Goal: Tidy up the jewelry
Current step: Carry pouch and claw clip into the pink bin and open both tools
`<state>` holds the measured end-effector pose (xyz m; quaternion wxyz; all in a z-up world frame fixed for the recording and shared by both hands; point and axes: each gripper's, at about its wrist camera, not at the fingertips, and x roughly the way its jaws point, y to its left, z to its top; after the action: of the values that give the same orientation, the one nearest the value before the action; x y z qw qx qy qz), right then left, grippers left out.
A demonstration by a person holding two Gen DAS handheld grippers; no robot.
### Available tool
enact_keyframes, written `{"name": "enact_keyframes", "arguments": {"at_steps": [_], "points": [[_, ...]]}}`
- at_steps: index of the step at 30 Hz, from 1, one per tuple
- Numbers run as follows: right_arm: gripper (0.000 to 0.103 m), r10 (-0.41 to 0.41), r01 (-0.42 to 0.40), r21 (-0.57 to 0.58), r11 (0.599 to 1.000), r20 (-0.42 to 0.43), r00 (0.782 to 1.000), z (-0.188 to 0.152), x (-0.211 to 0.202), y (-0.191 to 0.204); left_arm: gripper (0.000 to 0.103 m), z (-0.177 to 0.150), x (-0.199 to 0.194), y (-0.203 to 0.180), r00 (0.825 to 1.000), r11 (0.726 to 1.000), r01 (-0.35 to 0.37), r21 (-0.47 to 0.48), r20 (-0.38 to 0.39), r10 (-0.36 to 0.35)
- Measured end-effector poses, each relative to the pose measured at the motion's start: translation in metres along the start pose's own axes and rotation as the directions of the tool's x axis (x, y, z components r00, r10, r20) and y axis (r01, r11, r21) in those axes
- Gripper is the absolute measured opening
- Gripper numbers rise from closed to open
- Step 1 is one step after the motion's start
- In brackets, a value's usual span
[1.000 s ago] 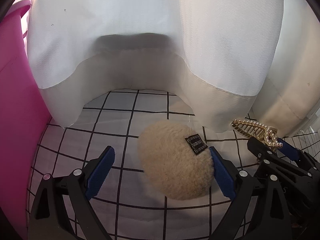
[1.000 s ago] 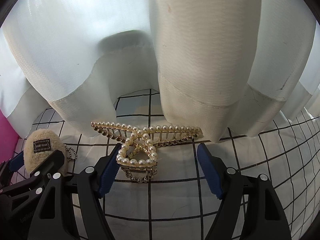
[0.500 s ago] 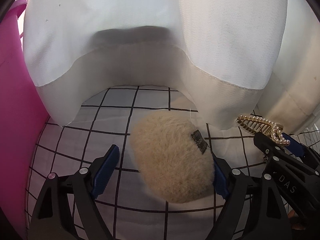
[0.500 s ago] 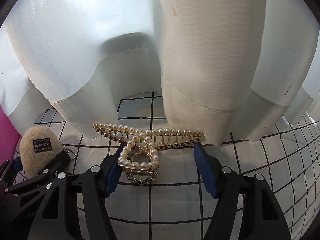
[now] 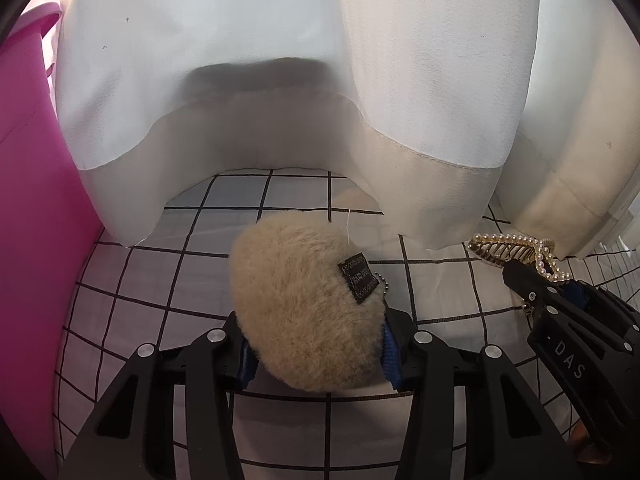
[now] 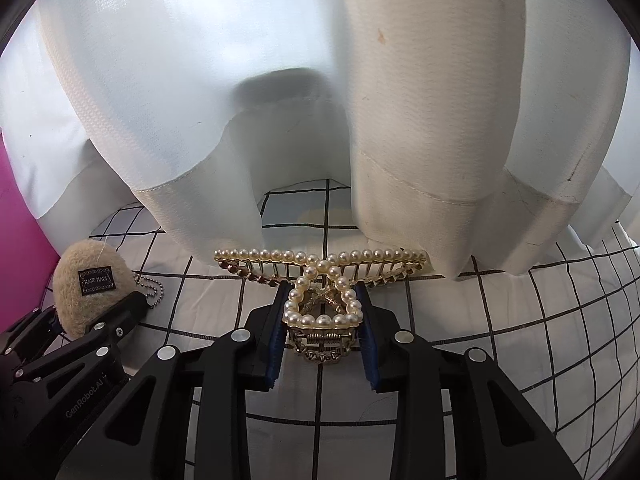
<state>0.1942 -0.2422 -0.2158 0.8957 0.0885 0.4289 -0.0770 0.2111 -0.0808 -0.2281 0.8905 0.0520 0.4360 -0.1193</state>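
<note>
A fluffy beige plush charm [image 5: 304, 304] with a black label and a ball chain lies on the white grid-checked cloth [image 5: 168, 280]. My left gripper [image 5: 316, 356] is shut on its near end. The charm also shows at the left of the right wrist view [image 6: 86, 280]. A gold hair claw set with pearls [image 6: 320, 288] lies at the curtain's hem. My right gripper [image 6: 322, 316] is shut on its looped pearl handle. The claw shows at the right of the left wrist view [image 5: 516, 250], beside the right gripper's fingers [image 5: 536, 284].
White curtains [image 5: 320, 100] hang just behind both objects, their hem touching the cloth. A pink bin [image 5: 32, 208] stands close on the left. The two grippers sit side by side, nearly touching.
Both grippers have closed from wide open: the left onto the plush charm, the right onto the pearl claw's handle. Both also moved slightly forward.
</note>
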Motion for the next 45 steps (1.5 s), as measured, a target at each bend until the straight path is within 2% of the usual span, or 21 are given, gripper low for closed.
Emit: {"name": "enact_keyframes", "arguments": {"at_steps": [10, 12, 20, 37, 45], "points": [[0.031, 0.026, -0.026, -0.005, 1.000, 0.009, 1.000, -0.006, -0.018, -0.007, 0.045, -0.014, -0.015, -0.003, 1.000, 1.000, -0.004, 0.006, 0.008, 0.004], [0.031, 0.030, -0.030, -0.011, 1.000, 0.015, 0.999, -0.008, -0.027, -0.005, 0.045, -0.004, -0.013, -0.002, 1.000, 1.000, -0.003, 0.005, 0.010, 0.003], [0.030, 0.048, -0.048, -0.005, 0.999, 0.017, 0.999, -0.019, -0.047, -0.015, 0.045, -0.010, -0.028, -0.001, 0.999, 1.000, 0.003, 0.024, 0.035, -0.004], [0.030, 0.081, -0.081, -0.013, 0.997, 0.007, 0.997, -0.059, -0.091, -0.013, 0.045, -0.055, -0.052, -0.003, 0.999, 1.000, 0.018, 0.024, 0.038, -0.019], [0.030, 0.089, -0.088, -0.021, 0.996, 0.009, 0.996, -0.069, -0.118, -0.012, 0.045, -0.070, -0.077, 0.002, 0.999, 0.999, 0.006, 0.047, 0.046, -0.008]]}}
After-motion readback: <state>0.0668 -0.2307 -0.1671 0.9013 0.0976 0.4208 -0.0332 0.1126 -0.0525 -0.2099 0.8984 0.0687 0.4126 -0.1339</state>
